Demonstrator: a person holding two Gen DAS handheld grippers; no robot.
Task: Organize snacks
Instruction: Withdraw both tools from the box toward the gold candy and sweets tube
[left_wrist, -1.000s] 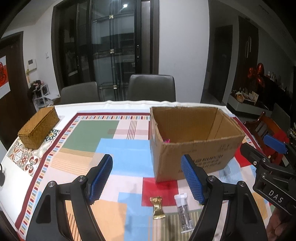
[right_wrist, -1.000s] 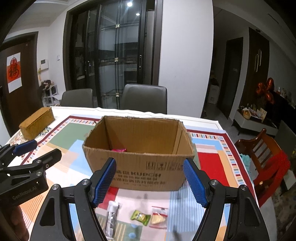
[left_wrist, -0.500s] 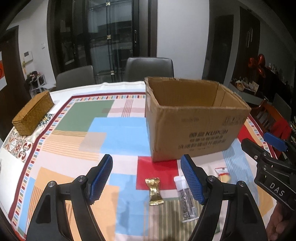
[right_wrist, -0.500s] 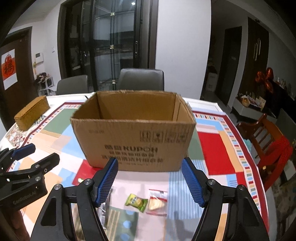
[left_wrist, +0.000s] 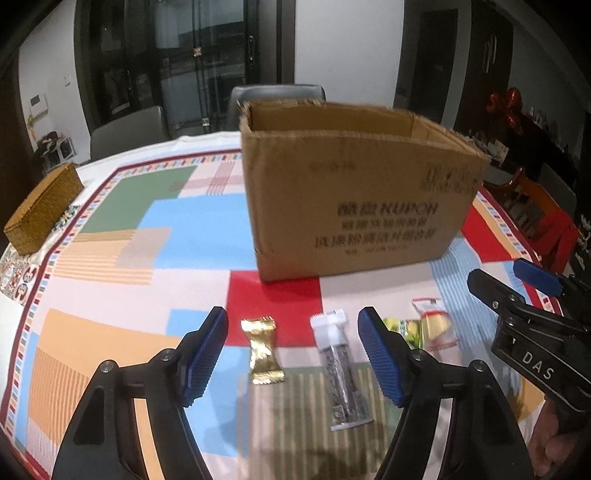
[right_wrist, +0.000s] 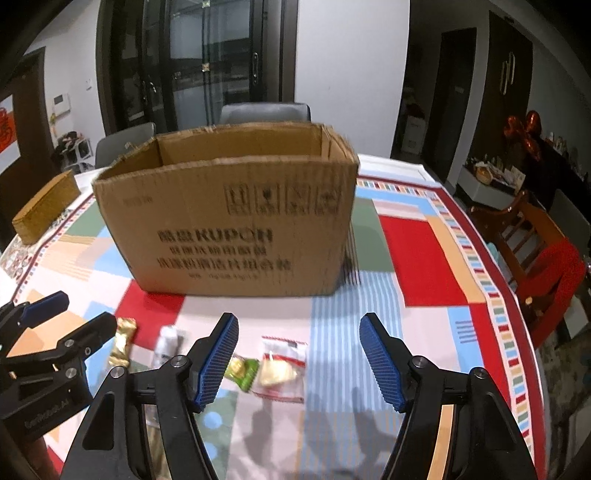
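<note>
An open cardboard box (left_wrist: 354, 206) (right_wrist: 236, 229) stands on the patchwork tablecloth. In front of it lie several snacks: a gold-wrapped candy (left_wrist: 262, 345) (right_wrist: 123, 341), a long clear packet of dark bits (left_wrist: 340, 365) (right_wrist: 168, 345), a green candy (left_wrist: 404, 328) (right_wrist: 242, 371) and a clear bag with a yellow piece (left_wrist: 436, 326) (right_wrist: 282, 365). My left gripper (left_wrist: 293, 358) hangs low over the gold candy and the long packet, its jaws closing with neither touched. My right gripper (right_wrist: 299, 362) hovers over the clear bag, jaws closing, pads off it.
A woven straw box (left_wrist: 44, 206) (right_wrist: 46, 205) sits at the table's far left edge. Grey chairs (left_wrist: 277, 96) stand behind the table and a wooden chair (right_wrist: 535, 251) with red cloth at its right. A hand (left_wrist: 557, 450) grips the right tool.
Both grippers have sunk toward the table and tipped down, so the snacks now lie between their fingers. The box's inside has dropped out of sight. Both jaws have narrowed a little.
</note>
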